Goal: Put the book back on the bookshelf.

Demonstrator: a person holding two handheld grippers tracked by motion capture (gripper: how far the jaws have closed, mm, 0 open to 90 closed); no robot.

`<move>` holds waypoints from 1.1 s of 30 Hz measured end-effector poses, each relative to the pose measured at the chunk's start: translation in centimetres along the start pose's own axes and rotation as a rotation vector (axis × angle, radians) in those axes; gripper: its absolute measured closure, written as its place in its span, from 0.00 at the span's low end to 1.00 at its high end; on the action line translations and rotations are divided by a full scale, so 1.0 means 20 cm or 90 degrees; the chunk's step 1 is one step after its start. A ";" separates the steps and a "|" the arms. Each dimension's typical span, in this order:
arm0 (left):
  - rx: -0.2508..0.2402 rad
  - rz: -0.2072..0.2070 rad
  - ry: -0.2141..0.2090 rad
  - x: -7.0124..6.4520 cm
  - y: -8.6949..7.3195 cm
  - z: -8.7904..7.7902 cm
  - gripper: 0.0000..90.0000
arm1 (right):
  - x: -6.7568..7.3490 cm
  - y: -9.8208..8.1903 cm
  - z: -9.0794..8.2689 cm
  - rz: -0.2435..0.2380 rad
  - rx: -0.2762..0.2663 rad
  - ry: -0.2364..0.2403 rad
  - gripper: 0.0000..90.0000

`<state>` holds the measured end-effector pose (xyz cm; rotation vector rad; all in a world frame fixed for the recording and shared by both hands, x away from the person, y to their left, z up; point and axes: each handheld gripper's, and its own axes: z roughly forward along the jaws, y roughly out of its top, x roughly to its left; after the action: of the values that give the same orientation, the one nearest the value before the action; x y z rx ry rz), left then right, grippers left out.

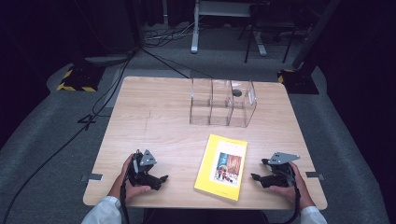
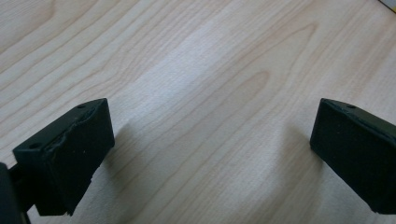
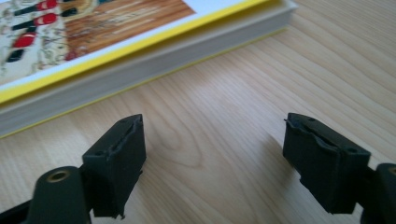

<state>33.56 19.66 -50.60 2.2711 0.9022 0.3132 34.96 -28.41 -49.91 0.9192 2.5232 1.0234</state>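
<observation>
Book [image 1: 222,166], lying near the table's front edge: bright yellow cover with a white panel holding a picture in orange-brown wood tones with small red and black figures; page block [image 3: 154,63] off-white with a thin yellow line beneath. Table [image 1: 154,121]: pale blond wood, wavy darker grain; organiser [image 1: 223,101] toward the back edge clear, colourless. Left gripper [image 1: 159,178] and right gripper [image 1: 257,178]: matte black jaws, grey plates on top; sleeves white.

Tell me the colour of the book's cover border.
Yellow, framing a white panel with a picture; the book shows best in the high view.
</observation>
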 end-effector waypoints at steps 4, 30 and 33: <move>0.001 0.013 -0.005 -0.03 0.01 0.01 0.00 | 0.03 0.06 0.03 -0.035 0.021 0.033 0.29; 0.000 0.050 -0.042 -0.18 0.08 0.08 0.00 | 0.13 0.26 0.09 -0.159 0.174 0.117 0.44; 0.001 0.056 -0.048 -0.20 0.09 0.09 0.00 | 0.14 0.25 0.08 -0.153 0.165 0.117 0.45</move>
<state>32.35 15.08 -50.59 2.3121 0.7664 0.2646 35.90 -23.07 -47.68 0.5839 2.8834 0.7511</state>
